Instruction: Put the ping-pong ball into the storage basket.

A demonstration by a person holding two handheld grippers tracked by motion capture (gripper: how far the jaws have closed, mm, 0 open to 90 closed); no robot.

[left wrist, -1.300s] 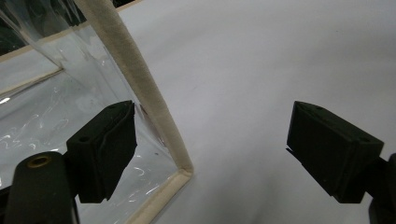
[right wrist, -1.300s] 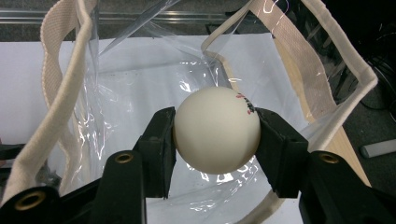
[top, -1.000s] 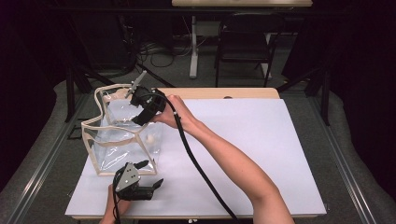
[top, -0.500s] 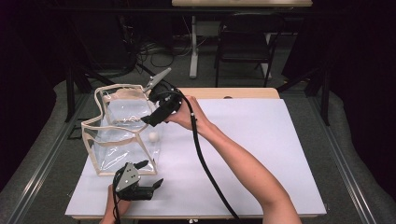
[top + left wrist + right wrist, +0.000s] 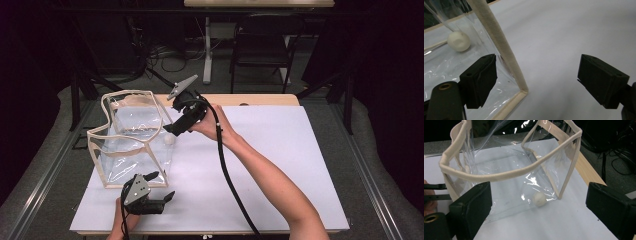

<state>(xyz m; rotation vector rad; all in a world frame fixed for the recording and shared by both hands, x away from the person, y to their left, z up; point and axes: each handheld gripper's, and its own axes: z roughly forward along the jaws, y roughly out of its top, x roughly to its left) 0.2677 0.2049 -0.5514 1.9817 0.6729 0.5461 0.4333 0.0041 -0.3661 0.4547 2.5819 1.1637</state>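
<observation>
- Right gripper (image 5: 169, 131), fingers just spread wide and empty, hung beside the clear bag (image 5: 131, 145) holding a white ball (image 5: 539, 199).
- Left gripper (image 5: 162, 186), fingers wide, straddled the bag's corner; the unheld bag could tip.

Bare forearms, no sleeves; black right gripper (image 5: 172, 131), grey three-cornered plate, thick black cable; blocky black jaws.

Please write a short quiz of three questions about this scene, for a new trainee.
1. True or false: the white ball lies inside the clear bag.
2. Which gripper has the bag's cream corner edge between its jaws: A left gripper, B right gripper?
3. Fill in: the right gripper's jaws are ____.

Key: 1 true. 2 A. 3 open; they have just been opening, with nothing between them.
</observation>
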